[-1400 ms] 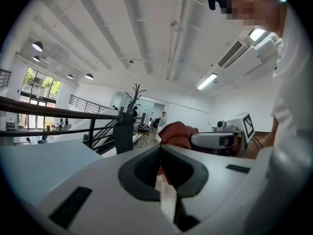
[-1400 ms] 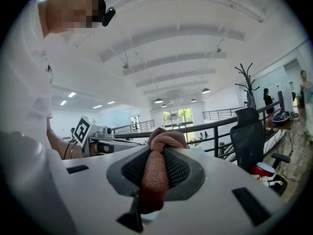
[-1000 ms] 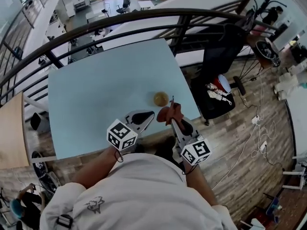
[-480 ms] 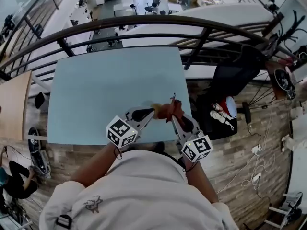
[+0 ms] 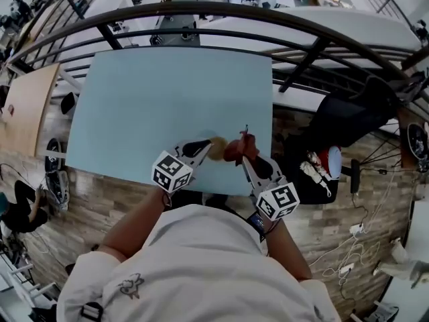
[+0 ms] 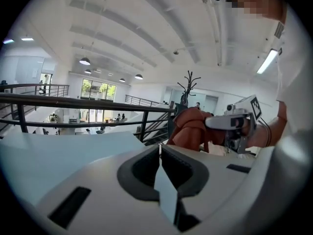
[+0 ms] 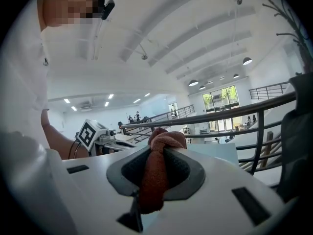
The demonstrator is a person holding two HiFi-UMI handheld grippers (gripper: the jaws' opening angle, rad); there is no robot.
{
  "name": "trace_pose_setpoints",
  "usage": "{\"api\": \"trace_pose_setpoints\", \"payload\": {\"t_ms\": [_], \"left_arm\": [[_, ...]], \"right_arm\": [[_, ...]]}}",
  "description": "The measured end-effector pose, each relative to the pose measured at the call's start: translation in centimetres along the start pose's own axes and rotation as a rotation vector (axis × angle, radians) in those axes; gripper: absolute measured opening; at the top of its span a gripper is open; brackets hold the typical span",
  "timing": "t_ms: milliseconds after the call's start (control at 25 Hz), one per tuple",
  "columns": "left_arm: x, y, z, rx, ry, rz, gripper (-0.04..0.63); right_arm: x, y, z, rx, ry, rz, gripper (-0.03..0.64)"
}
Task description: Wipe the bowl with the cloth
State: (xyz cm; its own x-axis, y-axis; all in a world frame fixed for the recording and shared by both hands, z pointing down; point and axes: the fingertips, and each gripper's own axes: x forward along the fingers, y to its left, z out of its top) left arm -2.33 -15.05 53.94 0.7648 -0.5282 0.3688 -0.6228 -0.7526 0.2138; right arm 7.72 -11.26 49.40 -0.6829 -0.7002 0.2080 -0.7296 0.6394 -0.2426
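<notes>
Right claw (image 5: 244, 157) clamps a rust-brown knotted cloth (image 5: 237, 147). Left claw (image 5: 209, 145) is closed and empty beside the small tan bowl (image 5: 218, 146) at the pale-blue counter's (image 5: 147, 99) near edge, with open surface beyond.

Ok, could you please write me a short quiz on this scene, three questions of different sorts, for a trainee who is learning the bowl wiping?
1. In the head view, on which side of the cloth is the bowl?
2. True or false: the bowl is at the far edge of the table, next to the railing.
3. The right hand-held gripper is: A. open and empty; B. shut on the cloth; C. shut on the bowl.

Key: 1. On its left. 2. False: it is by the edge nearest the person. 3. B.
</notes>
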Motion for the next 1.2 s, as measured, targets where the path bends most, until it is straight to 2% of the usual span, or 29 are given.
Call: {"api": "trace_pose_setpoints", "payload": {"t_ms": [320, 560, 760, 880, 1040, 1200], "left_arm": [[3.5, 3.4, -6.7, -0.1, 0.142, 0.017, 0.08], [6.2, 6.8, -12.2, -0.23, 0.228, 0.036, 0.092], [7.6, 9.4, -16.3, -0.285, 0.351, 0.06, 0.109], [8.1, 10.4, -18.0, -0.291, 0.391, 0.074, 0.12], [9.1, 10.2, -20.7, -0.324, 0.456, 0.035, 0.121], [10.3, 10.1, -22.5, -0.352, 0.512, 0.013, 0.127]], "right_arm": [[3.1, -3.2, -4.0, 0.044, 0.077, 0.006, 0.072], [4.7, -3.8, -7.1, 0.102, 0.139, -0.01, 0.071], [6.4, -4.4, -8.8, 0.123, 0.181, -0.028, 0.072], [7.0, -5.3, -9.5, 0.132, 0.196, -0.052, 0.071], [7.8, -5.5, -10.9, 0.106, 0.241, -0.064, 0.072], [8.4, -5.6, -11.8, 0.131, 0.258, -0.064, 0.072]]}}
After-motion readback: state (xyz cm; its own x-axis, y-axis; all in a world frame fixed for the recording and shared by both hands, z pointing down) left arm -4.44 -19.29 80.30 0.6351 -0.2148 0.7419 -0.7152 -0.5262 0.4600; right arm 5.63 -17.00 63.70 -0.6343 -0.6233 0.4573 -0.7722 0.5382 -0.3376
